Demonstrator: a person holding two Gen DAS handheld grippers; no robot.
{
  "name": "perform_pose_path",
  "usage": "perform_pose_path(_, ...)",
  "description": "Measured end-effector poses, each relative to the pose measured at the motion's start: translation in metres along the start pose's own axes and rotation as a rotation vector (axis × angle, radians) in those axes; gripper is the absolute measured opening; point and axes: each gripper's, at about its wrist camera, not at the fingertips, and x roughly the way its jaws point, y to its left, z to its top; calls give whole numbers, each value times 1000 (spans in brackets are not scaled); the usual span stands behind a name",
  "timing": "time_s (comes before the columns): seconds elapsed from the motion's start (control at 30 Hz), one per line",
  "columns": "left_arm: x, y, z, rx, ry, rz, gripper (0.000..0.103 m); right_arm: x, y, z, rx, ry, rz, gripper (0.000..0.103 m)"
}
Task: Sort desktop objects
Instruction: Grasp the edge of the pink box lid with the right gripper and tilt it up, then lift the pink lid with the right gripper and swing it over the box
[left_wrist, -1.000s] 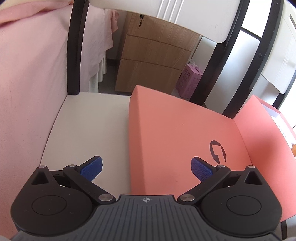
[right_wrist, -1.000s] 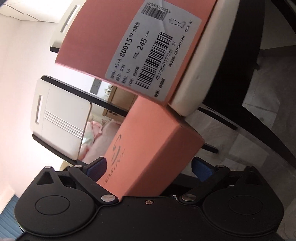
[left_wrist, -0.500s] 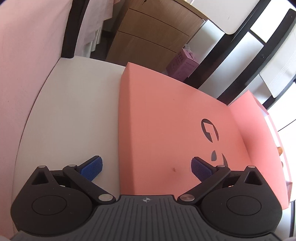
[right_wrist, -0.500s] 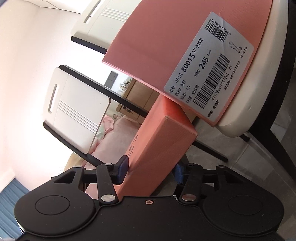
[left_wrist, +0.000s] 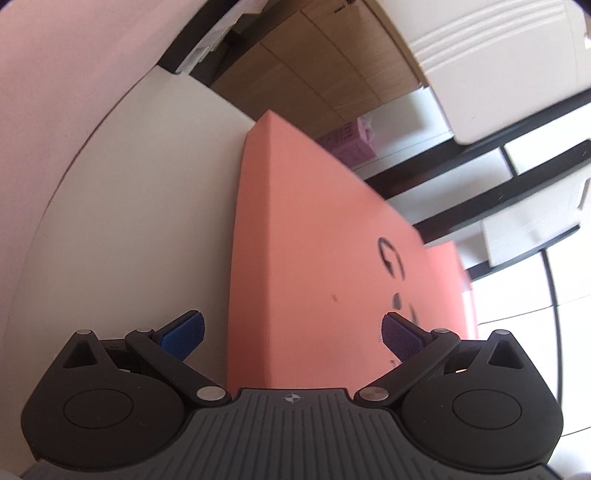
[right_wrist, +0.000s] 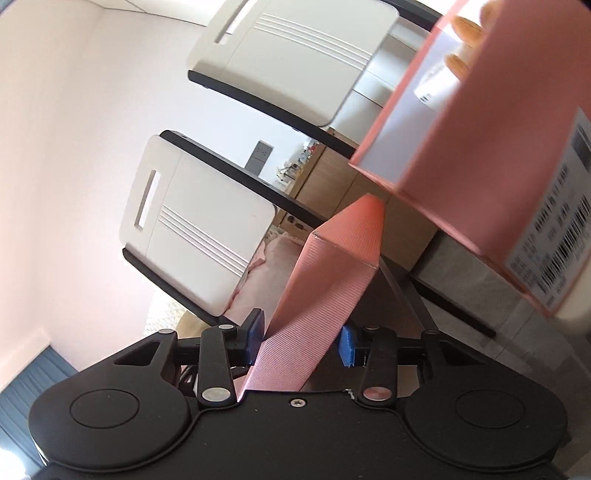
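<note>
The right gripper (right_wrist: 301, 341) has squeezed shut, pinching the pink cardboard box lid (right_wrist: 325, 291) mid-frame. The left gripper (left_wrist: 291, 334) stays spread wide above the lid's left edge (left_wrist: 251, 258); bare white seat (left_wrist: 147, 221) lies left.

- salmon-pink box lid (left_wrist: 332, 258), black logo on top, lying flat on the white seat (left_wrist: 140, 221)
- matching open box (right_wrist: 491, 140), barcode label on its end

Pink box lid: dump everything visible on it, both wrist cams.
The pink box lid is salmon cardboard with a fine ribbed texture and a dark logo on its top face. It lies flat on a white seat. The right gripper has its jaws shut on one rim. The left gripper hangs open above it, not touching.
</note>
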Motion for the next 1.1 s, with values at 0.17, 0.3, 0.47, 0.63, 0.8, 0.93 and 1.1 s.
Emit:
perform_pose_path(0.17,1,2,0,-15,35,-28,103,0,8,4,-35,-15,3,43)
perform_pose_path(0.3,2,4,-1,-54,46,-77,102,3,17,32,-66,-29,22,42)
perform_pose_path(0.47,0,6,-2,-117,51,-177,100,13,29,52,-107,-23,43,41)
perform_pose_path(0.63,-2,-2,-3,-92,18,-146,85,22,41,63,-188,9,40,43)
perform_pose_path(0.8,-16,-18,-6,5,-65,-109,78,28,54,80,-258,31,52,44)
perform_pose_path(0.93,-25,-29,-8,45,-127,-105,78,32,63,91,-302,56,81,45)
perform_pose_path(1.1,-44,-40,-4,60,-185,-120,79,34,82,99,-419,73,146,44)
